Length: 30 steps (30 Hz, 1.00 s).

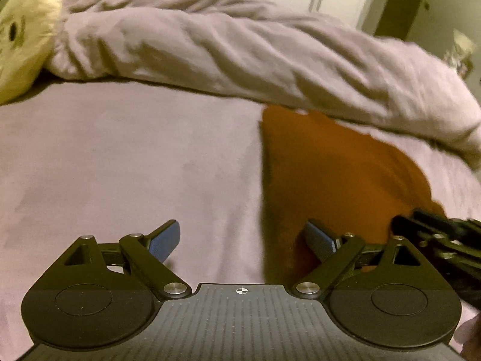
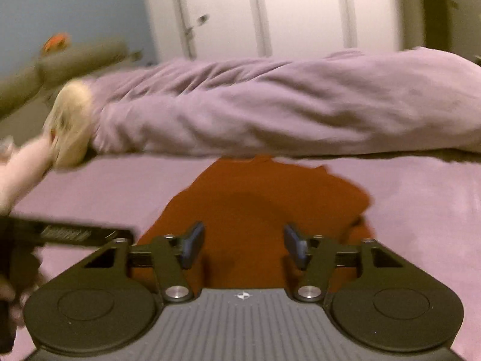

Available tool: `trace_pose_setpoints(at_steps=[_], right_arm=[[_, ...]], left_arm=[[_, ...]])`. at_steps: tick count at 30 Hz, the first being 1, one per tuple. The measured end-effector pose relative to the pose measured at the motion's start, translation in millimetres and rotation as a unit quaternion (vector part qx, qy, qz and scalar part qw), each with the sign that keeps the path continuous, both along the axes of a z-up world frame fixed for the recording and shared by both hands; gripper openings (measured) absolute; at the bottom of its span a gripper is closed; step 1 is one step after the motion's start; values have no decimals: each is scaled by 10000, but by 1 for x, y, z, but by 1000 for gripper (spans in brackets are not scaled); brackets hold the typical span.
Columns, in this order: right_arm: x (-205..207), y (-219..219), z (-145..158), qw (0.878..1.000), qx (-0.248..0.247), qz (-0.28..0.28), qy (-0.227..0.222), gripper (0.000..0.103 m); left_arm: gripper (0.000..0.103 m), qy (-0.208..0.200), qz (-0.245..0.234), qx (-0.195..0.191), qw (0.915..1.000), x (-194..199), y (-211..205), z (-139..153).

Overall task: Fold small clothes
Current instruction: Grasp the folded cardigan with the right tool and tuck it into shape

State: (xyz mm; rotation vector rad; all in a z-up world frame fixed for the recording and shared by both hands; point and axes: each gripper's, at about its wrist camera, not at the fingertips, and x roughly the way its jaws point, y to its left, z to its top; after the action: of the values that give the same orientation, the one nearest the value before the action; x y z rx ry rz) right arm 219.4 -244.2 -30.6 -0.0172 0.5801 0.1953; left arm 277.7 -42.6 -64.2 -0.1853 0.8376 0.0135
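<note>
Garment [image 1: 330, 180] first, left wrist view: rust-orange cloth lying flat on the lilac sheet [image 1: 120, 165], right of centre in the frame, its long axis running from the lower middle up toward the bunched duvet [image 1: 240, 48]. My left gripper [image 1: 243, 240] stands wide, nothing between the blue pads. The straight left edge of the cloth falls between my fingers; the right pad sits over orange, the left pad over bare sheet. Whether either pad touches fabric I cannot tell. My right gripper [image 1: 436, 240] enters dark and blurred at the right edge, over the cloth's lower right.

Hidden here: the garment's far end runs under the duvet's fold; its near hem is behind my own gripper body. A cream plush toy [image 1: 24, 36] fills the upper left.

Right wrist view: the garment [image 2: 270, 198] is dead ahead, centred, widening toward me. My right gripper [image 2: 245, 246] is open wide and empty, both pads over orange cloth. My left gripper [image 2: 75, 234] shows only as a black blur at the left edge.

Judgement: the right hand is better placed over the cloth; the left is set for the side edge. Motion blur hides seams, sleeves or collar, so I cannot name the garment.
</note>
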Motion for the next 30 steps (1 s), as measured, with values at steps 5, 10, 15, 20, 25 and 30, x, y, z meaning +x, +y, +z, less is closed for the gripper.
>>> trace_pose_setpoints(at_steps=[5, 10, 15, 20, 25, 30], right_arm=[[1, -4, -28, 9975, -620, -209, 279, 15], [-1, -17, -46, 9963, -739, -281, 337, 9], [3, -15, -45, 9967, -727, -236, 284, 8], [-16, -5, -21, 9991, -181, -323, 194, 23], [-12, 24, -15, 9997, -102, 109, 216, 23], [1, 30, -24, 9989, -111, 181, 422, 23]], left_arm=[[95, 157, -249, 326, 9990, 4, -8, -16], [102, 62, -401, 706, 9967, 5, -23, -25], [99, 132, -216, 290, 9993, -1, -3, -12], [96, -161, -125, 202, 9996, 0, -5, 11], [96, -140, -351, 447, 9983, 8, -23, 8], [95, 18, -385, 481, 9981, 7, -23, -1]])
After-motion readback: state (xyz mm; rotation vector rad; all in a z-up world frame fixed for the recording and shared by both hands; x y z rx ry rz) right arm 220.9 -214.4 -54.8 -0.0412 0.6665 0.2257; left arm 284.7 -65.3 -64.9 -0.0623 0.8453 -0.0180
